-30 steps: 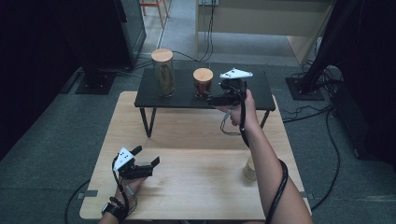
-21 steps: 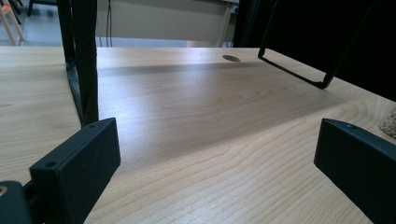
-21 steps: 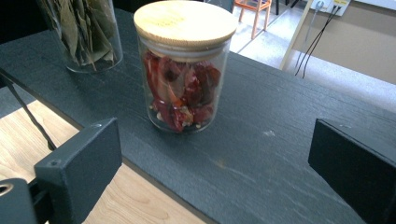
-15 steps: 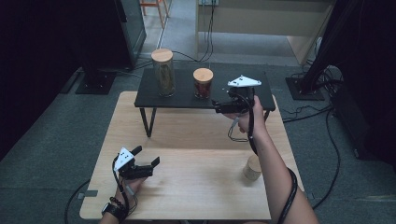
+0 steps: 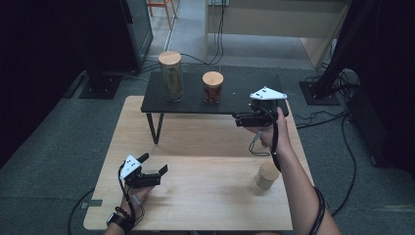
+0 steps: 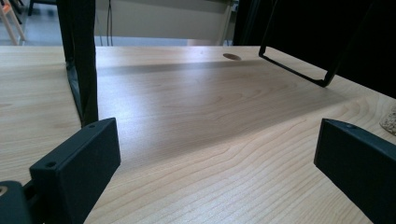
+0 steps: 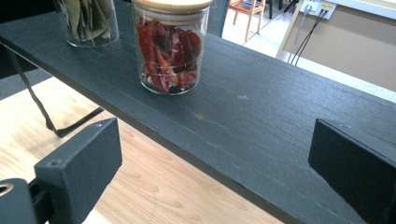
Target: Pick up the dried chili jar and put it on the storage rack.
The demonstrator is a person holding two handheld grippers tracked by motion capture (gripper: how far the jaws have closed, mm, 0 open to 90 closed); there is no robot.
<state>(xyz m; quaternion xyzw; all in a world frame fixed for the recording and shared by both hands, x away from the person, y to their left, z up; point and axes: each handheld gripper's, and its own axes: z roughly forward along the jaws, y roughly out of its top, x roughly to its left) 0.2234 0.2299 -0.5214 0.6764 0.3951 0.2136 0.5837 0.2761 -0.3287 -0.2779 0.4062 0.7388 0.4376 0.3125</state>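
Two cork-lidded glass jars stand on a low black shelf (image 5: 244, 90): a tall jar of dried leaves (image 5: 171, 76) and a shorter jar of red chillies (image 5: 212, 87). A third small cork-lidded jar (image 5: 266, 175) stands on the wooden table (image 5: 205, 142), near the person's right forearm. My right gripper (image 5: 237, 119) hangs open over the shelf's front edge, right of the chilli jar (image 7: 170, 46), with nothing between its jaws (image 7: 217, 163). My left gripper (image 5: 152, 172) rests low over the table's front left, open and empty (image 6: 219, 163).
The shelf's thin black legs (image 6: 81, 60) rise from the table ahead of my left gripper. The leaf jar (image 7: 91, 21) is behind and left of the chilli jar. Cables and dark stands lie on the floor around the table.
My right gripper has drawn back from beside the chilli jar, toward the person and to the right, down to the shelf's front edge. The left gripper has stayed still.
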